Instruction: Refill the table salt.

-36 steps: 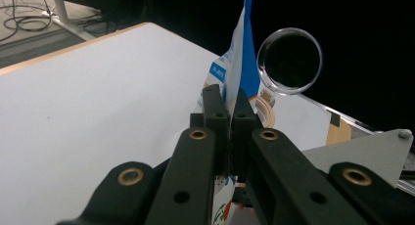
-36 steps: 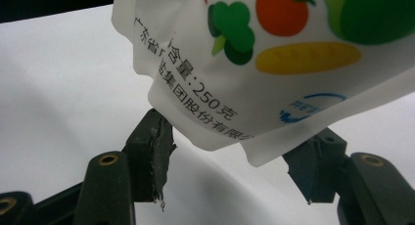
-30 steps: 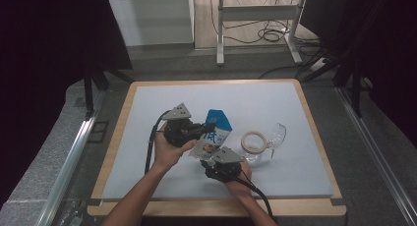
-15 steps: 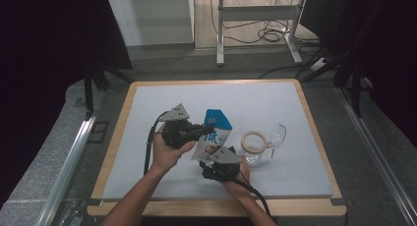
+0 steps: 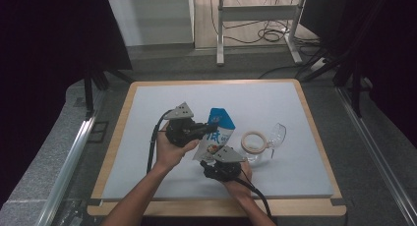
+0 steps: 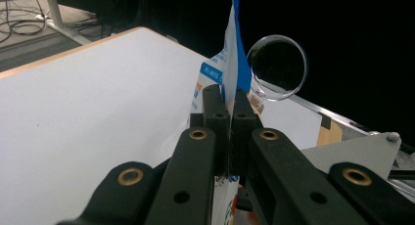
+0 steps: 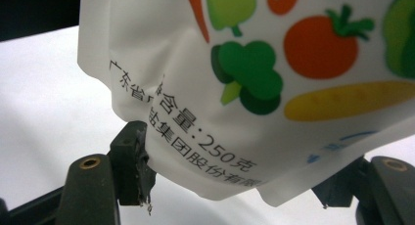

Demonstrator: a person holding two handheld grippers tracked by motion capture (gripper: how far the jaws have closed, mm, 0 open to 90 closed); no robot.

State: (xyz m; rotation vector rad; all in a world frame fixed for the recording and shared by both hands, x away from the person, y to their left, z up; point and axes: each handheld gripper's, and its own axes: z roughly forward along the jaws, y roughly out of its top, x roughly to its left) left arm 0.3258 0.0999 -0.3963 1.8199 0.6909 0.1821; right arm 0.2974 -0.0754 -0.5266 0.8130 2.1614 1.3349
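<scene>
A white pouch with a blue top and printed vegetables hangs over the middle of the white mat. My left gripper comes in from the left and is shut on the pouch's thin side edge; in the left gripper view the left gripper has its jaws pressed together on that edge. My right gripper sits below the pouch. In the right gripper view the right gripper has the pouch's bottom between its jaws. They have just been closing, and the left pad touches the film.
A clear glass lies on its side to the right of the pouch, its round mouth also in the left gripper view as the glass. A tape ring lies beside it. The mat's wooden frame borders the work area.
The pouch has shifted slightly between the two grippers. Both hands stay in place.
</scene>
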